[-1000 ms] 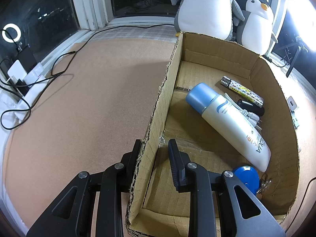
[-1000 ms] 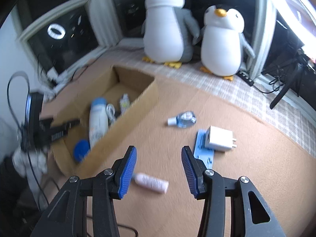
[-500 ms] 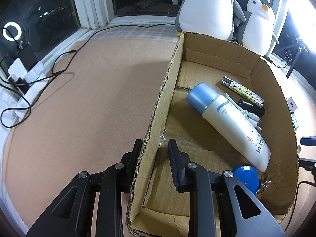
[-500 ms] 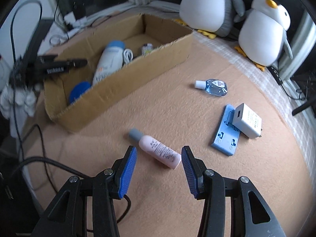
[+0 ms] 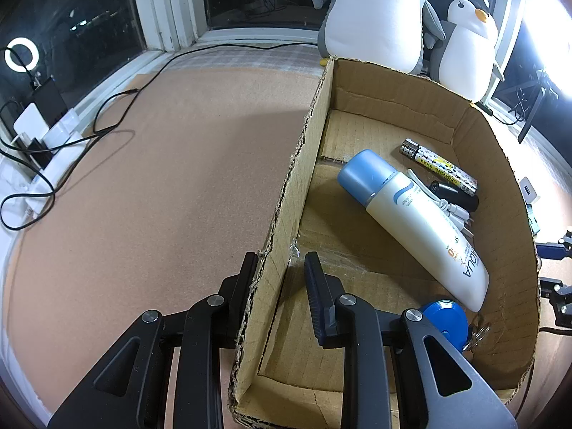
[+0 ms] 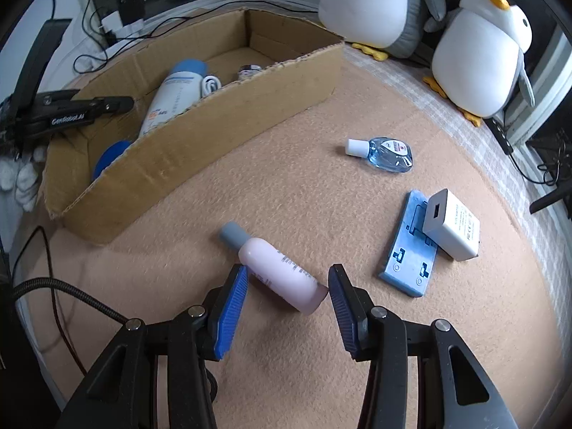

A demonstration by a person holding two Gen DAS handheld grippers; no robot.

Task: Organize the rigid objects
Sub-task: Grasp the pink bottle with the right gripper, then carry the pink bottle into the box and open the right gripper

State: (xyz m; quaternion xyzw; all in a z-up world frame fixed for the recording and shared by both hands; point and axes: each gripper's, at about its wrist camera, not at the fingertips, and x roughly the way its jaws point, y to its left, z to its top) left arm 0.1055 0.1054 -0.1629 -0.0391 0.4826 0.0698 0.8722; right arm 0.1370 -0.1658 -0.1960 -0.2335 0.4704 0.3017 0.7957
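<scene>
My left gripper (image 5: 280, 264) is shut on the long side wall of the cardboard box (image 5: 500, 178), one finger outside and one inside. The box holds a large white bottle with a blue cap (image 5: 414, 221), a patterned lighter (image 5: 439, 168), a white cable, a black item and a blue round case (image 5: 447, 318). A pink bottle with a grey cap (image 6: 279, 268) lies on the tan mat beside the box (image 6: 178, 150). My right gripper (image 6: 287, 270) hangs low over it, open, its blue pads either side of the bottle's lower half without pressing on it.
A small clear blue bottle (image 6: 386, 148) lies further out on the mat. To the right a white charger (image 6: 452, 225) rests on a blue plastic plate (image 6: 407, 254). Two plush penguins (image 6: 479, 60) stand by the window. Cables (image 6: 53, 286) trail at the left.
My right gripper has come down and rolled toward the pink bottle, which now sits between its fingers. The left gripper and the box have not moved.
</scene>
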